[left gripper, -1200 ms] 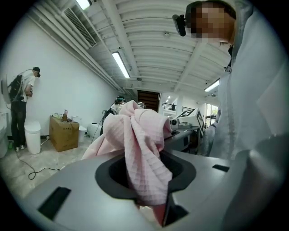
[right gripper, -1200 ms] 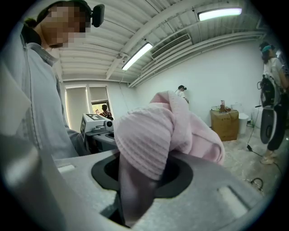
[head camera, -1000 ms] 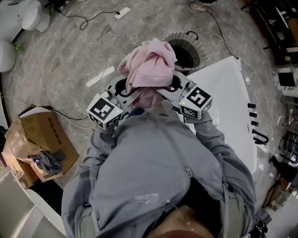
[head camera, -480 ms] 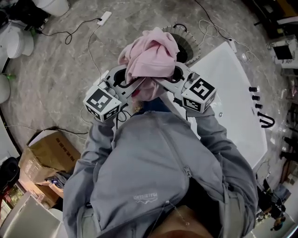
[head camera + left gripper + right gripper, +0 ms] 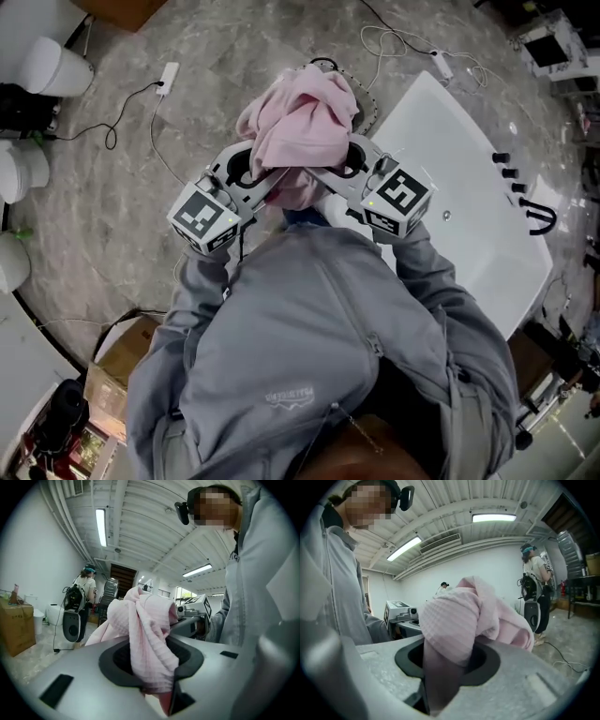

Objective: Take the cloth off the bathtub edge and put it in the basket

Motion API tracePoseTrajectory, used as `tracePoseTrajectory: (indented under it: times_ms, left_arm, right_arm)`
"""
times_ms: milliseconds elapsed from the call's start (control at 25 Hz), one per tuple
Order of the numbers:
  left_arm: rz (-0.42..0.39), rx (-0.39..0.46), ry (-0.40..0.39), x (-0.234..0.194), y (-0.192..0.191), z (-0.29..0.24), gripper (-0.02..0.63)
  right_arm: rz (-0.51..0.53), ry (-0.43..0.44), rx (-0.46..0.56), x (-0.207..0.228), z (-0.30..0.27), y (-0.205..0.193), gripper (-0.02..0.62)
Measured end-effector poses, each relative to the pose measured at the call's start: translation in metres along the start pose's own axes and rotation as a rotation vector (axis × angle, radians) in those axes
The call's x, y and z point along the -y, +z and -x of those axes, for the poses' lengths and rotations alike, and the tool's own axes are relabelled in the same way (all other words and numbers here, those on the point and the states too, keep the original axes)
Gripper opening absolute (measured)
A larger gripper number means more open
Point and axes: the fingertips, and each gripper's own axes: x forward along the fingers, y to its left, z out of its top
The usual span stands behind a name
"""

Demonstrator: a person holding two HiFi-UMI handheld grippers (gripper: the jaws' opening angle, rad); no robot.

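A bunched pink cloth point(image 5: 300, 127) hangs in the air between both grippers, in front of the person's grey sleeves. My left gripper point(image 5: 248, 171) is shut on the cloth's left part, seen pinched in the left gripper view as pink cloth point(image 5: 147, 639) in the left gripper point(image 5: 152, 672). My right gripper point(image 5: 353, 161) is shut on the right part, where pink cloth point(image 5: 459, 616) fills the right gripper point(image 5: 445, 665). The round basket point(image 5: 366, 105) stands on the floor beyond the cloth, mostly hidden by it. The white bathtub point(image 5: 469, 206) lies to the right.
Black tap fittings point(image 5: 525, 211) sit on the tub's far right rim. A power strip point(image 5: 169, 73) and cables lie on the grey floor. White containers point(image 5: 52, 66) stand at the left and a cardboard box point(image 5: 122, 361) at the lower left. Another person point(image 5: 536, 588) stands in the background.
Both grippers have carried the cloth toward the basket, which it now covers almost wholly. The view has swung, so the tub and floor items have shifted. Neither grip has changed.
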Motion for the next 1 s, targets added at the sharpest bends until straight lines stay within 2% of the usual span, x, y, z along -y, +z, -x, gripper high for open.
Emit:
tracePoseTrajectory:
  times_ms: [400,840,1000]
  left_arm:
    - [-0.023,-0.042,-0.17,-0.028,0.014,-0.08,0.13]
    - [-0.045,-0.088,-0.316,-0.021,0.028,-0.137,0.13]
    - [-0.044,-0.104,-0.391,-0.023,0.034,-0.157,0.13]
  right_arm:
    - [-0.051,-0.154,0.055,0.077,0.027,0.01,0.143]
    - [-0.09,-0.313,0.099,0.116,0.067,0.013,0.143]
    - [-0.118,-0.381,0.118,0.131,0.078,0.017,0.143]
